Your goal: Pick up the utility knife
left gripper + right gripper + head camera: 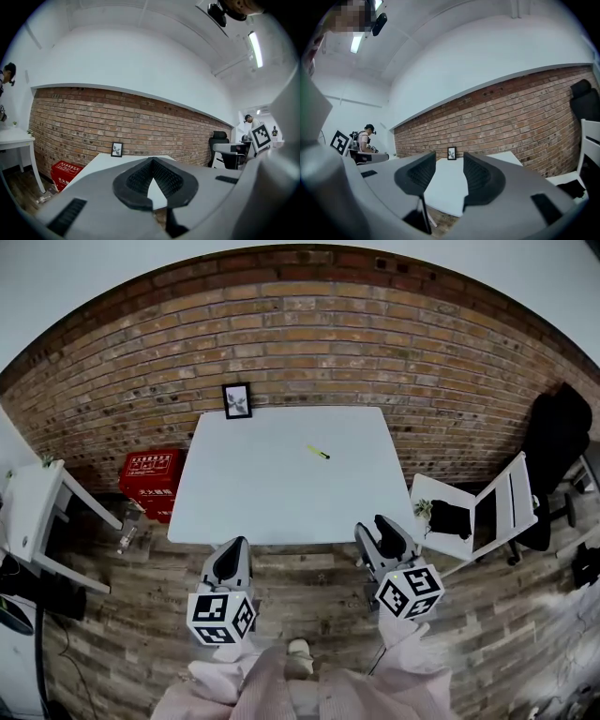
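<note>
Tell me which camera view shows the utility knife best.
The head view: the yellow utility knife lies unobstructed on the white table, right of its middle. Both gripper views catch only the table at a shallow angle beyond their jaws; the knife cannot be made out in either.

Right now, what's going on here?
A person stands in front of a white table with a gripper in each hand, both held around its near edge. The knife lies untouched on the far right part of the table. The left gripper is shut on nothing. The right gripper has its fingers apart, with nothing between them. The pick-up has not begun.
</note>
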`<control>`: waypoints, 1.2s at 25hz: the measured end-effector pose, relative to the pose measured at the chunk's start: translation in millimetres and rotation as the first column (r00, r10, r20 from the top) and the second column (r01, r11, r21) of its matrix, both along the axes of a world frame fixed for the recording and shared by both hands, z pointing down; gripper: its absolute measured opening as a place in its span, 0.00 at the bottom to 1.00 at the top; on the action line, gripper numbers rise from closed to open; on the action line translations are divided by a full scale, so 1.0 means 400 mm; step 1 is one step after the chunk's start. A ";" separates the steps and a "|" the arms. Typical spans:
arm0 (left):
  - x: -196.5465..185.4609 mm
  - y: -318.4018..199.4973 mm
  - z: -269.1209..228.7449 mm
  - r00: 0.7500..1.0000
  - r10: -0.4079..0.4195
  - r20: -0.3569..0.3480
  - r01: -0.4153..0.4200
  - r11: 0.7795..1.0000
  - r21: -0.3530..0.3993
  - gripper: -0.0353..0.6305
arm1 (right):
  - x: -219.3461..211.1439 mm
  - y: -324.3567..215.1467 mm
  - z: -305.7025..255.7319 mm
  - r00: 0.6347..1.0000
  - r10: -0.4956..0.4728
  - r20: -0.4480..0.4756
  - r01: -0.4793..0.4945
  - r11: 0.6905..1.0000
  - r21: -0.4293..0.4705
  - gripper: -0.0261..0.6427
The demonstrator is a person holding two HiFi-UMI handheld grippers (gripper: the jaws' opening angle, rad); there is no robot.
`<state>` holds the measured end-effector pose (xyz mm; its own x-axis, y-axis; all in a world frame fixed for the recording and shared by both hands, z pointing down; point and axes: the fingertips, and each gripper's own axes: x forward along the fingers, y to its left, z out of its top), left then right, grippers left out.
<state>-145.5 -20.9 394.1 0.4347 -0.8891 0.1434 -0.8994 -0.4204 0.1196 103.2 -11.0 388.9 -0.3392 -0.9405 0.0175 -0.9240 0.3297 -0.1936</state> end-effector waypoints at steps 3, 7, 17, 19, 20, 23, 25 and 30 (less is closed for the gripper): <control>-0.012 -0.041 -0.005 1.000 0.000 -0.009 0.000 1.000 0.010 0.04 | -0.008 -0.032 -0.003 1.000 -0.006 -0.006 0.006 1.000 0.003 0.31; -0.014 -0.076 0.004 1.000 0.011 -0.010 -0.011 1.000 0.008 0.04 | -0.007 -0.060 0.008 1.000 0.003 -0.006 -0.003 1.000 -0.003 0.31; -0.030 -0.116 0.042 1.000 0.014 -0.009 -0.015 1.000 -0.028 0.04 | -0.034 -0.116 0.037 1.000 -0.025 -0.007 0.025 0.999 -0.041 0.31; -0.040 -0.131 0.046 1.000 0.005 -0.003 -0.005 1.000 -0.031 0.04 | -0.035 -0.133 0.043 1.000 -0.027 -0.006 0.026 0.999 -0.047 0.31; -0.045 -0.139 0.049 1.000 0.001 -0.001 -0.001 0.999 -0.034 0.04 | -0.036 -0.142 0.047 1.000 -0.028 -0.006 0.027 0.998 -0.051 0.31; -0.047 -0.174 0.062 1.000 -0.008 -0.004 0.008 0.999 -0.045 0.04 | -0.035 -0.179 0.060 0.999 -0.034 -0.005 0.034 0.997 -0.063 0.31; -0.039 -0.207 0.067 1.000 -0.009 -0.004 0.009 0.999 -0.048 0.04 | -0.029 -0.214 0.067 0.999 -0.041 -0.003 0.041 0.997 -0.067 0.31; -0.003 -0.299 0.092 1.000 -0.005 -0.009 0.004 0.997 -0.074 0.04 | -0.011 -0.319 0.088 0.998 -0.058 -0.006 0.057 0.994 -0.090 0.31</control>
<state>-146.8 -140.4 431.1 0.4326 -0.8779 0.2051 -0.8998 -0.4063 0.1588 98.9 -138.8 424.0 -0.3923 -0.9139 0.1040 -0.9057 0.3641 -0.2172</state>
